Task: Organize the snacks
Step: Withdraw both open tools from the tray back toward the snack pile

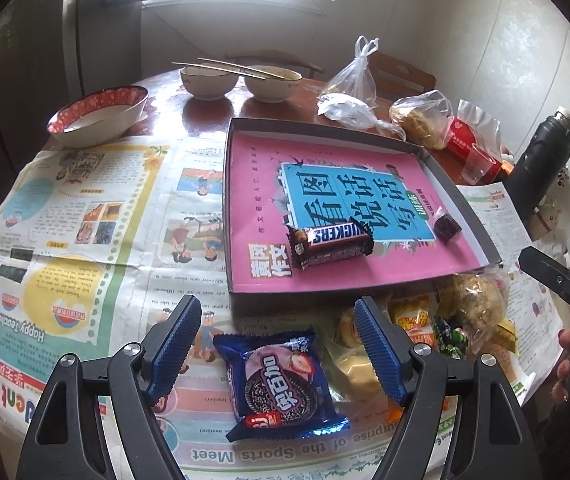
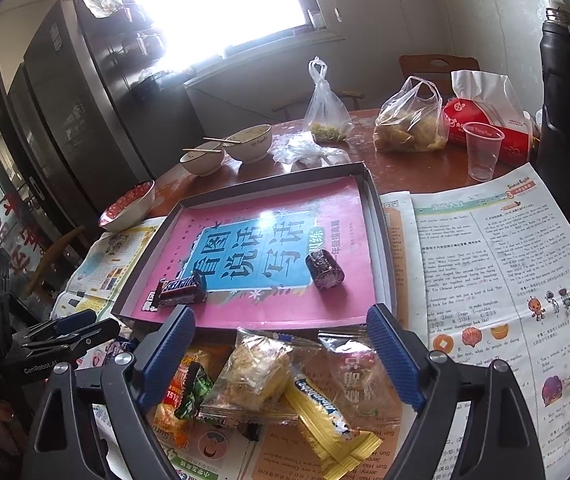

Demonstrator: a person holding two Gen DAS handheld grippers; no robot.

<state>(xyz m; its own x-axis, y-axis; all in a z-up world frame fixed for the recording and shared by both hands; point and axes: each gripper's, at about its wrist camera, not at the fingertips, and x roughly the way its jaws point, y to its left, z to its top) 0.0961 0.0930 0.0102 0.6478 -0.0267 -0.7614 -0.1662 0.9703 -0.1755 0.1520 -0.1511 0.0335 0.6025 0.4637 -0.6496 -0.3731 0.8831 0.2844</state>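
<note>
With its jaws wide and empty, the left gripper (image 1: pixel 277 344) should straddle the blue cookie packet (image 1: pixel 283 384) at lower centre squarely before squeezing, then carry it to the tray (image 1: pixel 461 200) above.

"SNICKERS" stands upside down on the chocolate bar (image 1: pixel 331 245) beyond the fingers. The newspaper (image 1: pixel 85 240) left of the fingers reads "Happy Teachers' Day", and below them "Sports Meet". "GenRobot.AI" marks the left gripper (image 2: pixel 61 336).
</note>
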